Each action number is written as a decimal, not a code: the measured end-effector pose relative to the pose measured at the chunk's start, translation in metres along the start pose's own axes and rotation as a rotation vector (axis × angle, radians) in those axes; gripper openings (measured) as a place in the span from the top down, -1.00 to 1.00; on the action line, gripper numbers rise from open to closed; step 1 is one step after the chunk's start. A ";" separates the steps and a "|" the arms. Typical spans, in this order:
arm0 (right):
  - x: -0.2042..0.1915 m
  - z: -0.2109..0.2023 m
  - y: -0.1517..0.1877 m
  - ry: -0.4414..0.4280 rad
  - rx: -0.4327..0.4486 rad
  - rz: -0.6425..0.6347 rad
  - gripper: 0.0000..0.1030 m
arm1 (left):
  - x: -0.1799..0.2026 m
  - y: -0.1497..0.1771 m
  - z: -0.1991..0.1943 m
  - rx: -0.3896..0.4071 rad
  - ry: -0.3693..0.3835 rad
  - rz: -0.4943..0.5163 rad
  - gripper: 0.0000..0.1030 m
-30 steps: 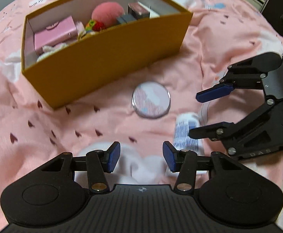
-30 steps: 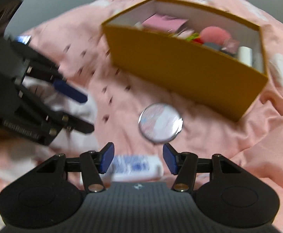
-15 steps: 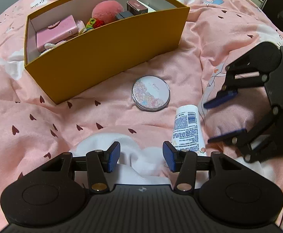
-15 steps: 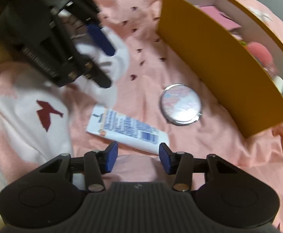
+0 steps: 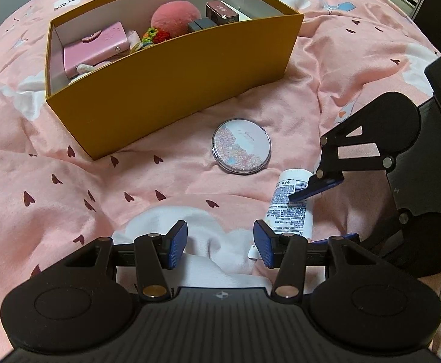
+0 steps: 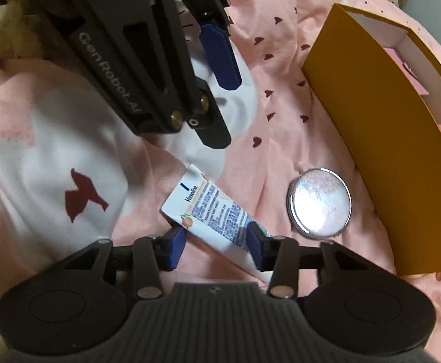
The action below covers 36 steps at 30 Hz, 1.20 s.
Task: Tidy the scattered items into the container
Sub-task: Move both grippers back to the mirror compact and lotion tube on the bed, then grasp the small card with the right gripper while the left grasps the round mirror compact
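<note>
A white Vaseline tube (image 6: 211,211) lies slantwise on the pink bedding, between the jaws of my right gripper (image 6: 215,248). Those jaws are closing; the pads flank the tube but I see no firm squeeze. In the left wrist view the right gripper (image 5: 320,217) comes in from the right over the tube (image 5: 290,205). A round compact mirror (image 5: 241,146) rests between the tube and the yellow box (image 5: 175,90), which holds a pink wallet, a pink puff and small boxes. My left gripper (image 5: 220,245) hangs open over a white patch of bedding, holding nothing.
The left gripper (image 6: 223,112) sits close above the tube's far end in the right wrist view. The compact (image 6: 318,202) lies right of the tube, near the box wall (image 6: 371,121). Dark furniture stands past the bed's right edge.
My right gripper has rolled, moved over the tube and sunk toward it, and its jaws have narrowed around it. The left gripper has stayed put.
</note>
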State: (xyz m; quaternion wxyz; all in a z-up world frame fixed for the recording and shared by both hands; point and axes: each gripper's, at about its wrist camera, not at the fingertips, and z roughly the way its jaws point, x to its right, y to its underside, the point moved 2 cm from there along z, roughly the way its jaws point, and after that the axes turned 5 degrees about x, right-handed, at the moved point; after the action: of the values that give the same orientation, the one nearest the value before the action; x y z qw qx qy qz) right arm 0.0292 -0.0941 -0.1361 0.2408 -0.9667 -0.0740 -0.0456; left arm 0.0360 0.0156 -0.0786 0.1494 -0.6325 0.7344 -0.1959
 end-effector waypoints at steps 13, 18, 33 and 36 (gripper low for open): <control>0.035 -0.026 -0.004 0.129 0.091 0.156 0.71 | -0.018 -0.007 -0.011 0.061 -0.041 -0.090 -0.11; 0.056 -0.037 0.006 0.180 0.108 0.282 0.73 | -0.020 -0.009 -0.010 0.063 -0.037 -0.105 -0.11; 0.092 -0.048 0.035 0.212 0.206 0.670 0.72 | -0.021 -0.021 0.004 0.074 -0.023 -0.130 -0.11; 0.095 -0.057 0.034 0.243 0.236 0.689 0.74 | -0.021 -0.025 0.008 0.068 -0.002 -0.143 -0.11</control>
State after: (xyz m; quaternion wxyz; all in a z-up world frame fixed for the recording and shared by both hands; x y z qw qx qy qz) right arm 0.1252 -0.1392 -0.0903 0.3587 -0.8881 0.2795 -0.0675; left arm 0.0651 0.0321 -0.0745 0.1574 -0.6779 0.6802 -0.2302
